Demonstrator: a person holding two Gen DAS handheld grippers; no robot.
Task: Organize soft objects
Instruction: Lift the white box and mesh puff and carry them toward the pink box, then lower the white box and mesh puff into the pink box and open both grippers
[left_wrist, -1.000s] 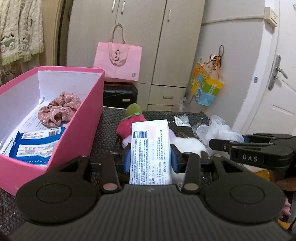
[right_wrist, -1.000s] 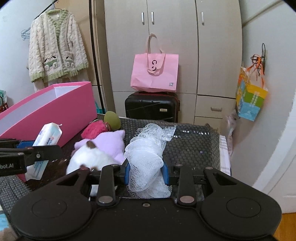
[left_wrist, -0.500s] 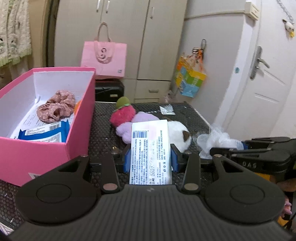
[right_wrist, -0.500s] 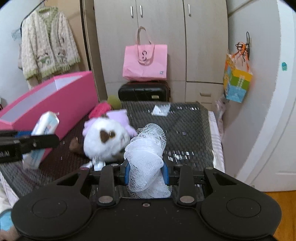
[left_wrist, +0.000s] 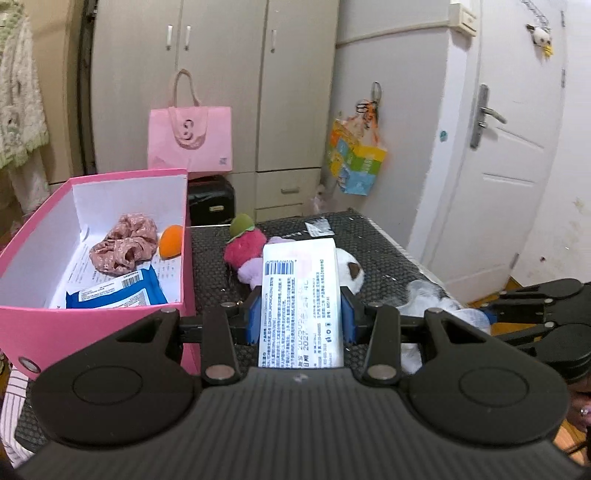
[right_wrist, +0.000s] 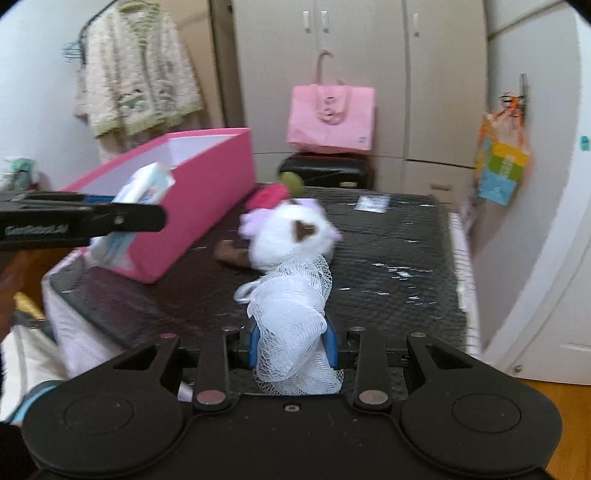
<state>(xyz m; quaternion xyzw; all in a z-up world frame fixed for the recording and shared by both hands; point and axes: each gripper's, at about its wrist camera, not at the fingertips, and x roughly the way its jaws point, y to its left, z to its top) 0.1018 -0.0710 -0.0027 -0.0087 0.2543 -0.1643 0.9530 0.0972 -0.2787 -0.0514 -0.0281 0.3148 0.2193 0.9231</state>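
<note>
My left gripper (left_wrist: 300, 319) is shut on a white wipes pack (left_wrist: 300, 302), held above the table's near edge, right of the pink box (left_wrist: 92, 328). The box holds a pink scrunchie (left_wrist: 123, 245), an orange sponge (left_wrist: 171, 240) and a blue pack (left_wrist: 118, 293). My right gripper (right_wrist: 293, 345) is shut on a white mesh bath pouf (right_wrist: 291, 314), near the table's front edge. A white plush (right_wrist: 291, 232), a purple plush (left_wrist: 251, 271) and a pink strawberry plush (left_wrist: 242, 251) lie on the table. The left gripper with the pack (right_wrist: 140, 188) shows in the right wrist view.
The table has a black mesh top (right_wrist: 399, 266). A small plastic packet (left_wrist: 319, 227) lies at its far side. A black suitcase (left_wrist: 210, 201) with a pink tote bag (left_wrist: 190, 138) stands behind. A white door (left_wrist: 509, 166) is at the right.
Both grippers have pulled back and up from the table with the pack and the pouf held. The box inside now shows more fully from the left wrist.
</note>
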